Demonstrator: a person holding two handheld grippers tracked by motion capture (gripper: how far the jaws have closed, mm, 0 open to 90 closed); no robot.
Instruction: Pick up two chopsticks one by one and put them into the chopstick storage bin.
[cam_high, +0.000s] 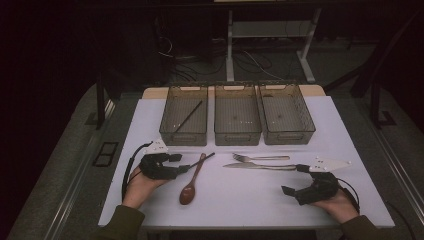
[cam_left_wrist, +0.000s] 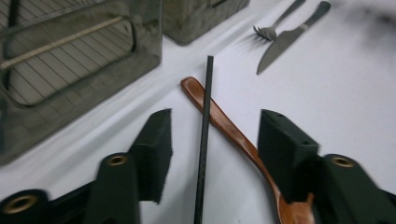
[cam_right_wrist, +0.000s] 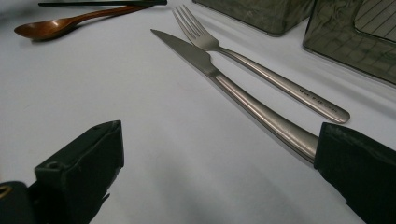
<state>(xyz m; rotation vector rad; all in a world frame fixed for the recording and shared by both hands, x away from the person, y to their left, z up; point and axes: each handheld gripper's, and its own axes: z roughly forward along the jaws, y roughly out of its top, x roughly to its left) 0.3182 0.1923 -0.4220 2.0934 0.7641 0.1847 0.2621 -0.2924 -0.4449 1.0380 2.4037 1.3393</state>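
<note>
A black chopstick lies on the white table, crossing the handle of a brown wooden spoon. My left gripper is low over the table with a jaw on each side of the chopstick. Gaps remain on both sides, so it is open. A steel fork and knife lie side by side at the centre right. My right gripper stands open by the knife's handle end, with one jaw in front of the handle tip.
Three dark mesh bins stand in a row at the back: the left bin holds another black chopstick, and the middle bin and right bin look bare. The table's front edge is close to both hands.
</note>
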